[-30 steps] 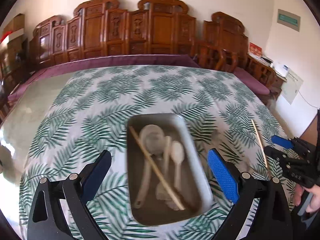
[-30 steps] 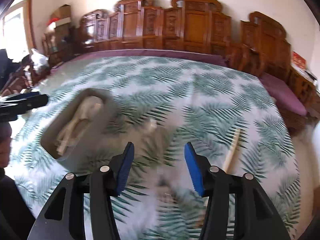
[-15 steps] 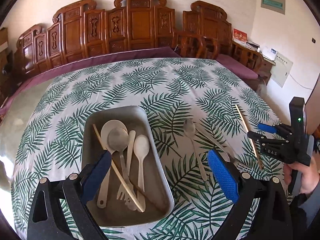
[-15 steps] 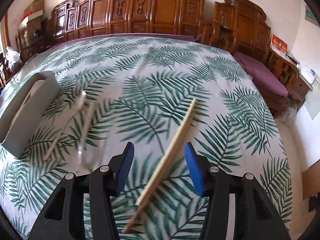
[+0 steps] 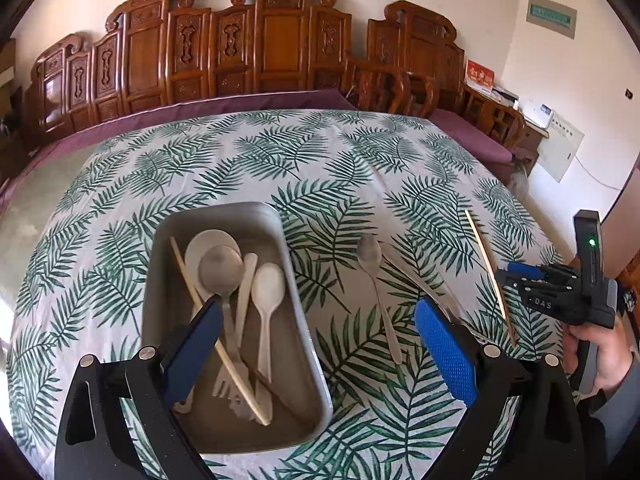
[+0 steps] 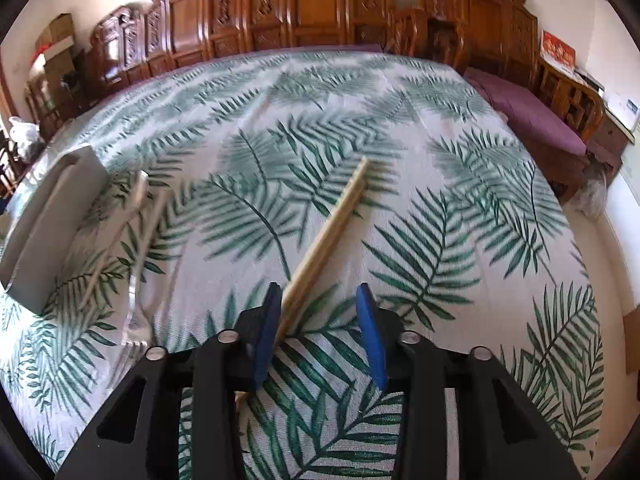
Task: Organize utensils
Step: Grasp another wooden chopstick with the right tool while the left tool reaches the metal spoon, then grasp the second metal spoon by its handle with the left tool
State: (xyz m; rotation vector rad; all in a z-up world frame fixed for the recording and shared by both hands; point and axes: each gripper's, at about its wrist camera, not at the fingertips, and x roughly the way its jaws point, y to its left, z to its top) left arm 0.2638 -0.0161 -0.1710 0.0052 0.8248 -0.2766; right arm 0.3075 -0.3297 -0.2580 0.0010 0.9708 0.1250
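Note:
A grey metal tray (image 5: 288, 312) sits on the leaf-print tablecloth and holds several spoons, a fork and a chopstick (image 5: 216, 328). My left gripper (image 5: 316, 348) is open above the tray's near right part. A metal spoon (image 5: 376, 280) and a clear fork (image 6: 138, 300) lie right of the tray. A wooden chopstick (image 6: 328, 236) lies on the cloth; it also shows in the left wrist view (image 5: 488, 272). My right gripper (image 6: 318, 332) is open and low, with the chopstick's near end between its fingers, against the left pad (image 6: 266, 328). The tray's side (image 6: 52, 224) shows at left.
Carved wooden chairs (image 5: 280, 40) and a purple-cushioned bench (image 6: 532, 116) ring the table's far side. The table's right edge (image 6: 592, 240) drops off close to the right gripper. A person's hand (image 5: 600, 356) holds the right gripper (image 5: 516, 276).
The right gripper has moved forward and down over the chopstick, so its near end now lies between the fingers. The left gripper drew back slightly over the tray.

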